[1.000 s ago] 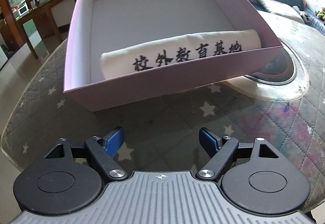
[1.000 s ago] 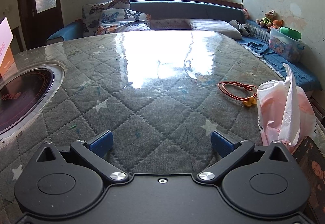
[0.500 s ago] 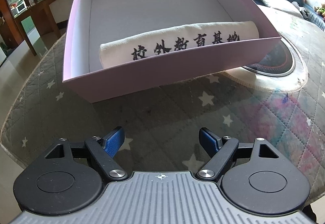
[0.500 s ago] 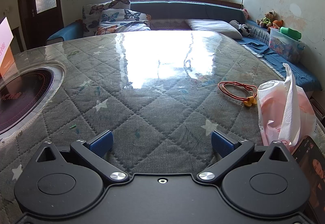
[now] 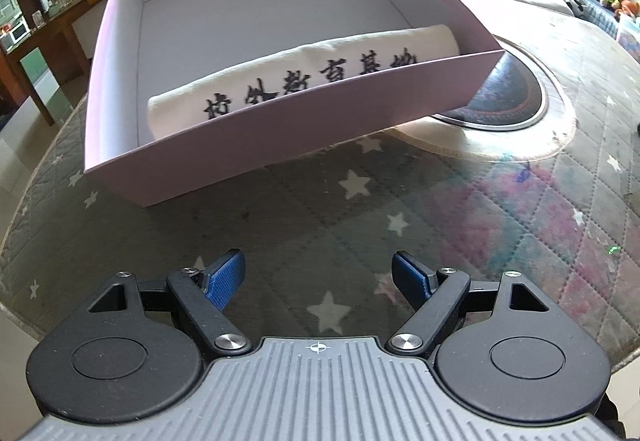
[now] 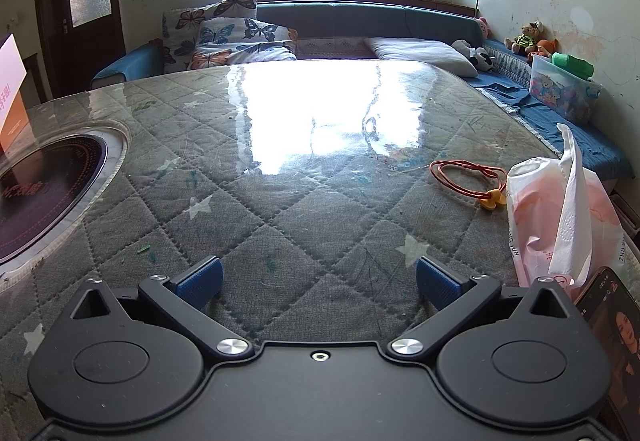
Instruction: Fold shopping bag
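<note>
Inside the pink box, against its near wall, the white shopping bag lies rolled tight, lettering up, already a compact bundle. Left gripper hovers short of the box, fingers spread, empty; right gripper likewise released, over bare quilted table

Right hand-held gripper agape, empty, over quilted desk. Red cord beside pink tissue pack at right; phone near.

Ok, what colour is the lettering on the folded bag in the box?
Black lettering on the white folded cloth bag, clearest in the left wrist view.
</note>
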